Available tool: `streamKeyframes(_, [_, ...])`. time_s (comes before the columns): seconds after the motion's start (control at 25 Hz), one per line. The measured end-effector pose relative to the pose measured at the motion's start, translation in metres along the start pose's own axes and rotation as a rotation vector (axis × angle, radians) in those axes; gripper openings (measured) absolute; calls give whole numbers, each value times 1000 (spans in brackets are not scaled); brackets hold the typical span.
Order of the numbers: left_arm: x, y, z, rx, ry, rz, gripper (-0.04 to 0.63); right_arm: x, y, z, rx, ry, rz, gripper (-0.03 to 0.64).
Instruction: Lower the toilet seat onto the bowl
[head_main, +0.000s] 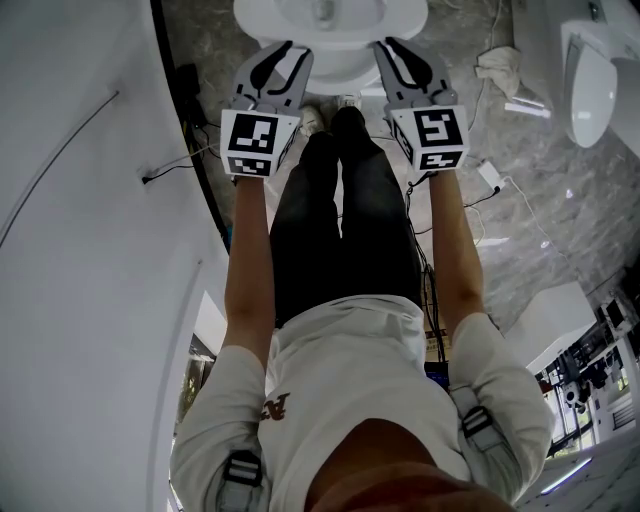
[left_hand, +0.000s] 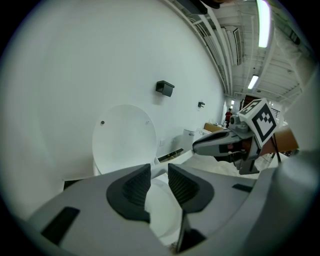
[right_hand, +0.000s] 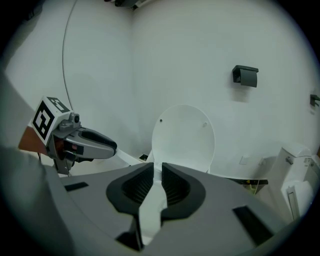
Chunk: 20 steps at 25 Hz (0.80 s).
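Seat (right_hand: 131, 157) is pinched by left gripper (head_main: 280, 50) and right gripper (head_main: 400, 45), jaws narrow. Loosened early, it could be slammed onto bowl (head_main: 345, 60) at 12 o'clock.

We note: black wall box (right_hand: 245, 76); crumpled cloth (head_main: 497, 70) on marble floor (head_main: 560, 200); ceiling light strip (left_hand: 262, 22); right-hand fixture (head_main: 590, 80), possibly urinal.

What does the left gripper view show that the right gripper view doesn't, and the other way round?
Only the left gripper view: the right gripper and ceiling lights. Only the right gripper view: the left gripper and a thin cable on the wall. Both: the raised lid, the black wall box, and the white toilet seat between that view's own jaws.
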<state>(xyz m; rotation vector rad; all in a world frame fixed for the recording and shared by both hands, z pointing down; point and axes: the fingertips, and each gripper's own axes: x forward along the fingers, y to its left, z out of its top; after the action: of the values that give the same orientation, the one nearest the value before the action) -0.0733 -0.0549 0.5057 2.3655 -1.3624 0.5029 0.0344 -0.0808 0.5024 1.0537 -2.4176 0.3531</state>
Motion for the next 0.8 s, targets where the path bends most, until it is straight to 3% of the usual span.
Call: streamKeyframes(0.8, [-2, -10, -33, -50, 24, -1, 117, -6, 18, -43, 12, 52, 9, 66])
